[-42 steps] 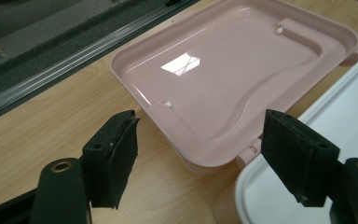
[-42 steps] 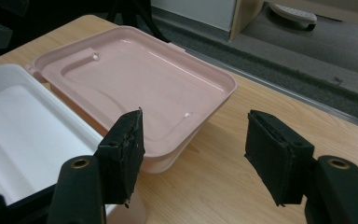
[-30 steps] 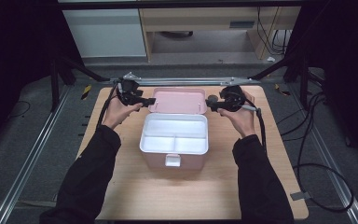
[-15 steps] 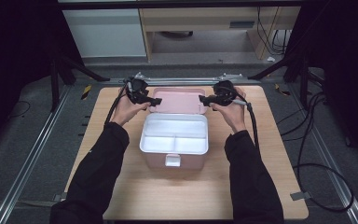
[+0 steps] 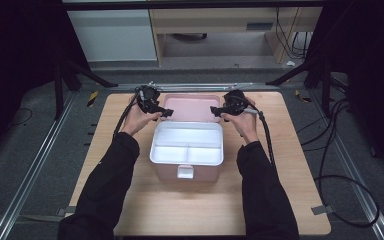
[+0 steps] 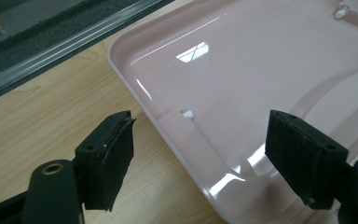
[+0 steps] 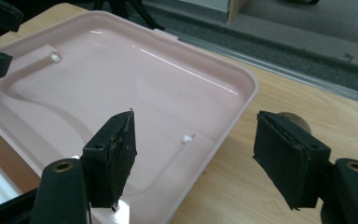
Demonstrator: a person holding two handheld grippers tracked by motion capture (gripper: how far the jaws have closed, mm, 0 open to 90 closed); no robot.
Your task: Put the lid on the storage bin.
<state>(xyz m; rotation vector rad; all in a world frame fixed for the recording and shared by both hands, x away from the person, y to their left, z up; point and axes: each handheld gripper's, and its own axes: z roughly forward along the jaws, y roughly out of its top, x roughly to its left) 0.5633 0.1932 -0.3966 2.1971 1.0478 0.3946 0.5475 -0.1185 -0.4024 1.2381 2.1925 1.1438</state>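
from above i see both my hands at the far end of the pink box [image 5: 186, 170], my left gripper [image 5: 166, 113] at one side edge of its laid-back lid [image 5: 190, 108] and my right gripper [image 5: 215, 111] at the other, each pointing inward; that view is too small to tell how the jaws stand. my left gripper [image 6: 200, 158] view settles it: my two black pads are wide apart, with the lid's [image 6: 261, 79] raised rim running between them, one pad over the wooden table [image 6: 42, 126] and the other over the glossy pink inside, clamped on nothing. my right gripper [image 7: 196, 161] view shows the same on its side, pads spread, the lid's [image 7: 135, 88] rounded corner between them and bare table [image 7: 242, 186] under the outer pad. only the high view shows the white tray [image 5: 187, 144] with its compartments in the box, sitting nearer me than my fingers, and a white latch [image 5: 185, 171] on the front wall. the light wooden table [image 5: 190, 210] sits on grey carpet [image 5: 40, 165] with metal rails alongside, black cables [image 5: 340, 165] trailing at the right, and a pale cabinet [image 5: 112, 35] beyond my fingers.
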